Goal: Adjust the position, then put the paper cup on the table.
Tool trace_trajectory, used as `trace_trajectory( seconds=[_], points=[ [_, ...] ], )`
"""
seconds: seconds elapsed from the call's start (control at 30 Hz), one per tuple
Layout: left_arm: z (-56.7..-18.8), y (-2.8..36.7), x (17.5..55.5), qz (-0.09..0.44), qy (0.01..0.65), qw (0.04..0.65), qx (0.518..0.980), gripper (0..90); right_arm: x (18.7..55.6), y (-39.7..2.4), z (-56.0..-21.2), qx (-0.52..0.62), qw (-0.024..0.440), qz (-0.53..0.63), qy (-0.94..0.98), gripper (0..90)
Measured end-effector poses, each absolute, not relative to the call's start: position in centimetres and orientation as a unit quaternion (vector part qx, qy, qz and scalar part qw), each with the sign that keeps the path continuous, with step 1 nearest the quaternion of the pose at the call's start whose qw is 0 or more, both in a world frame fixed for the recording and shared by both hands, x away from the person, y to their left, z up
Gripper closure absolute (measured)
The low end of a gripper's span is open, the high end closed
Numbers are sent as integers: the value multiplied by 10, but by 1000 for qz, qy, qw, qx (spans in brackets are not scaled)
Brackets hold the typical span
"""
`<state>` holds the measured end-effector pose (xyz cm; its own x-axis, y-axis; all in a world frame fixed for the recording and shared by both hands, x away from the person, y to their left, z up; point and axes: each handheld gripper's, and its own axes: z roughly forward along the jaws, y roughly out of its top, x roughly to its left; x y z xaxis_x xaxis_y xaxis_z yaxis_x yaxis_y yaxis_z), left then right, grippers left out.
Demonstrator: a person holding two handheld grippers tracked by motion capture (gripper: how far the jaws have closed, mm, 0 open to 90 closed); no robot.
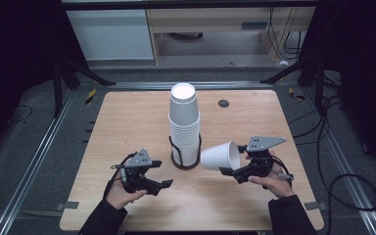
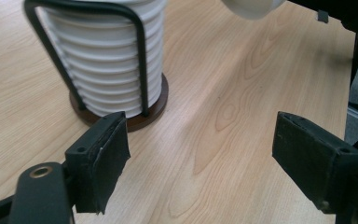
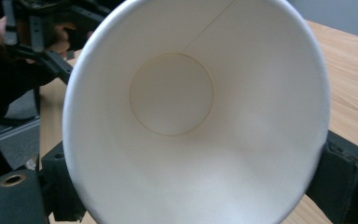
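Right gripper [image 1: 229, 169] clamps a single white paper cup [image 1: 220, 155] by its rim, jaws partly closed on it; the cup lies sideways above the table [image 1: 127, 117], base pointing left, just right of the cup stack [image 1: 184, 125]. Stack stands inverted in a black wire holder [image 1: 185, 155] at table centre. Left gripper [image 1: 164, 176], near left, jaws wide apart, holds nothing.

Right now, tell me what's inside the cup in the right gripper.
Nothing: the paper cup lies on its side with its mouth toward the right gripper, and its white floor and side seam show bare. The cup hides what lies behind it.
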<state>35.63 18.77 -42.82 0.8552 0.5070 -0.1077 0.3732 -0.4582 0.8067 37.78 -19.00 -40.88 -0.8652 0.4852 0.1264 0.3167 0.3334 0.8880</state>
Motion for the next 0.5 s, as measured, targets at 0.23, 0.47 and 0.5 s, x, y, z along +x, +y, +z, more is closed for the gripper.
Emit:
trace_trajectory(
  seconds=[0.23, 0.47, 0.5],
  points=[
    [-430, 197, 360, 91, 289, 443, 844, 179, 380, -202, -403, 294, 113, 504, 805, 107],
    [-429, 203, 363, 100, 305, 441, 838, 182, 381, -217, -394, 337, 135, 490, 793, 108],
    [-429, 204, 363, 103, 310, 440, 837, 182, 381, -217, -394, 337, 135, 490, 793, 108]
  ],
)
